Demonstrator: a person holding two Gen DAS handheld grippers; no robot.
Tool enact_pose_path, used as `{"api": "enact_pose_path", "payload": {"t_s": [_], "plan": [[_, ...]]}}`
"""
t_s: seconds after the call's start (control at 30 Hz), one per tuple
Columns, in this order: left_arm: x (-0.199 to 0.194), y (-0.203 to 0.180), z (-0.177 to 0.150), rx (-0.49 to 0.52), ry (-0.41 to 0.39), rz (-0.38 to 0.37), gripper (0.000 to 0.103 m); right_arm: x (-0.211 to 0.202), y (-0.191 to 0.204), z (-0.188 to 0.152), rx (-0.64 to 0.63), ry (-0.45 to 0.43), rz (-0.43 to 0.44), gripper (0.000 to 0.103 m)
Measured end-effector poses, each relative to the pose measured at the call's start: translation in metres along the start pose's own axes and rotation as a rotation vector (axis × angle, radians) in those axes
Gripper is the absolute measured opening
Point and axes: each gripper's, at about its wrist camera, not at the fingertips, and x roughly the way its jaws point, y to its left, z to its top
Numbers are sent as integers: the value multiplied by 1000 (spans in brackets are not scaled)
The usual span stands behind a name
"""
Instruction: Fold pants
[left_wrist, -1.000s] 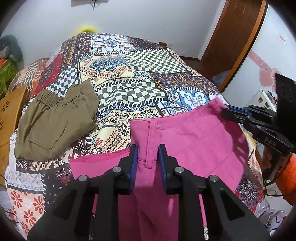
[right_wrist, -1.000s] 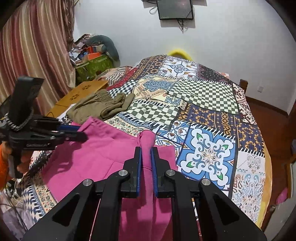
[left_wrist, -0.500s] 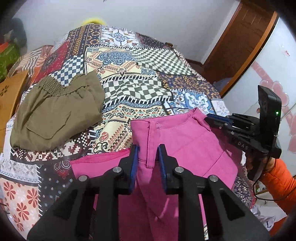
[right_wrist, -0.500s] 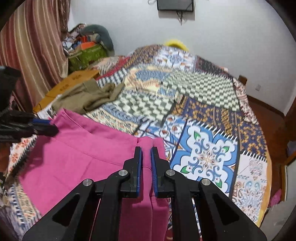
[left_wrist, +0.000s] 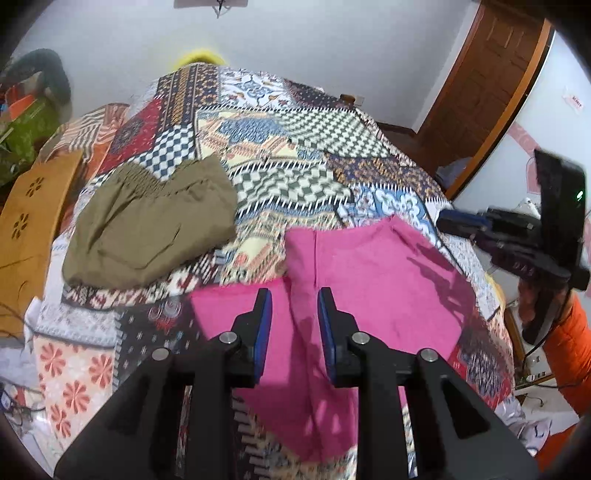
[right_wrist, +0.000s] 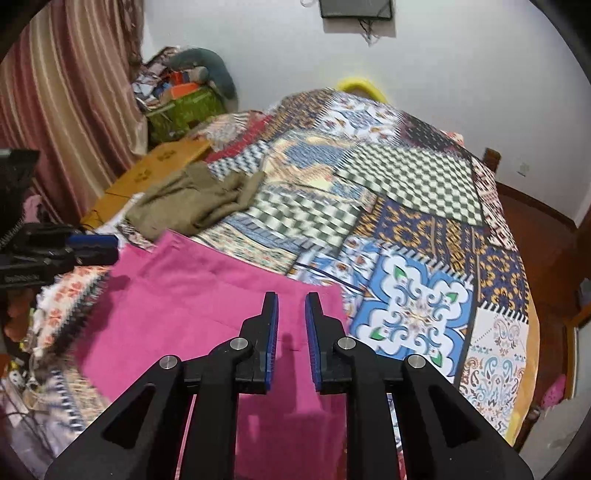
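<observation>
Magenta cloth, the pants (left_wrist: 373, 280), lay flat on the patchwork bedspread (left_wrist: 295, 173) at the near edge of the bed, well apart from the olive trousers (left_wrist: 147, 236) folded farther back on the left.

The left tool (left_wrist: 294, 321) stood parted, its blue pads either side of a raised ridge of cloth by the waistband seam but not pinching it, as far as the left wrist view showed. The right tool (right_wrist: 291, 321) was likewise unclenched, hovering over the pink fabric with a clear gap between its pads and nothing in them.

The pants' waistband ran across the far edge, so the garment pointed waist-first toward the head of the bed. Its long axis appeared to run from there back toward the person, with the legs trailing off under the tools and partly over the bed's near edge, though the hems were out of sight.

My judgement of the risks: with both tools released, the overhanging legs could drag the cloth off the bed by their own weight. The ridge under the left tool might set as a crease if the next fold were laid over it. A grab at only one layer would split the stack and skew the fold. The right-hand corner (left_wrist: 397, 225) looked slightly curled and might tuck under.
</observation>
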Motion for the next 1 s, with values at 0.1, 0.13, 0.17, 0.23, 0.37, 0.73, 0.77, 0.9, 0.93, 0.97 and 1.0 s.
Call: {"api": "enact_pose_path", "payload": {"t_s": [0.1,0.13,0.17,0.23,0.37,0.73,0.77,0.9,0.93,0.97,1.0], "plan": [[-2,2,-19,-17,34,1,24,-8,22,1,-43,-14,27,20],[-2,3,-24,-25,43,-5,24,-8,26,2,-51,-15,32,22],[-3,4,-32,-39,57,-21,24,-9,33,1,-65,-18,38,24],[-4,1,-44,-54,72,-46,24,-9,46,0,-93,-17,51,24],[1,-9,-66,-25,107,-35,24,-6,62,-4,-123,1,75,24],[40,36,-64,-42,113,37,24,31,79,-39,-146,181,132,25],[44,36,-60,-28,113,46,24,36,81,-41,-152,189,126,25],[56,33,-45,36,113,94,24,45,83,-41,-138,208,123,26],[58,36,-40,34,115,93,24,46,83,-40,-136,211,124,26],[59,38,-37,28,119,90,24,46,83,-39,-133,215,126,26],[57,41,-33,18,122,84,24,46,83,-37,-133,219,127,26]]}}
